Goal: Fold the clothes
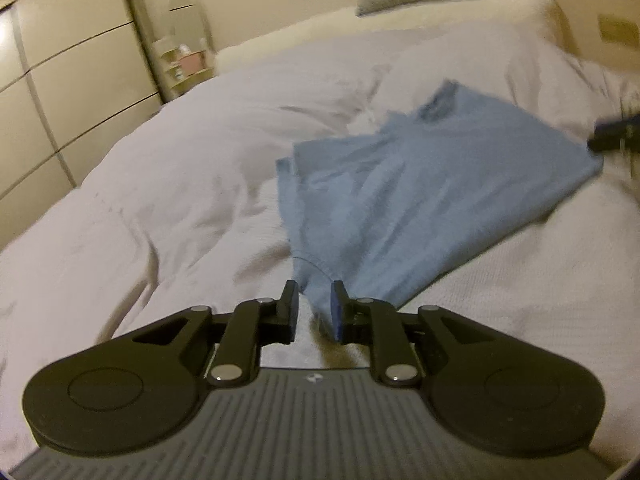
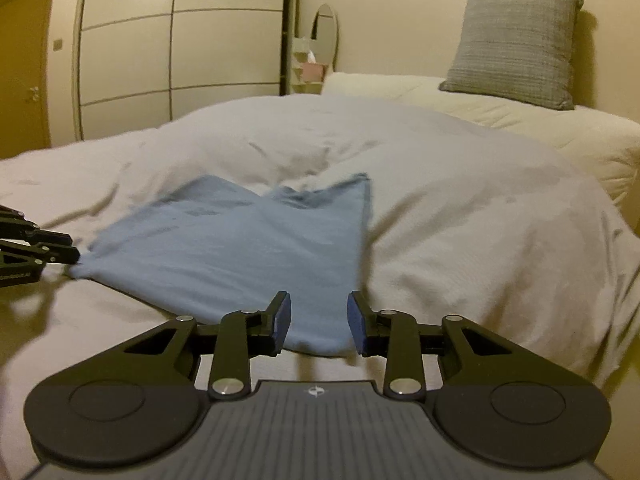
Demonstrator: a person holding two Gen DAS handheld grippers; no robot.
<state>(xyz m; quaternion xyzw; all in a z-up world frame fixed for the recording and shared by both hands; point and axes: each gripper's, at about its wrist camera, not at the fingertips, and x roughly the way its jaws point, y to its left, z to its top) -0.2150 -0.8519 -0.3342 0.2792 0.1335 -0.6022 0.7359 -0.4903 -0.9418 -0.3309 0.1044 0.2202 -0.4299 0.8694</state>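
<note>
A light blue garment (image 1: 420,184) lies partly folded on the white duvet (image 1: 160,184). In the left wrist view my left gripper (image 1: 316,310) is open, and the garment's near corner tapers into the gap between its pads without being pinched. My right gripper (image 1: 612,136) shows as a dark blur at the garment's far right corner. In the right wrist view the blue garment (image 2: 240,248) spreads ahead, and my right gripper (image 2: 319,322) is open wide with a lower corner of the cloth between its fingers. My left gripper (image 2: 68,254) sits at the garment's left corner.
The duvet (image 2: 480,208) is rumpled, with a ridge behind the garment. A grey cushion (image 2: 516,48) leans on the wall at the bed's head. A wardrobe (image 2: 180,60) and a small shelf with a mirror (image 2: 316,56) stand beyond the bed.
</note>
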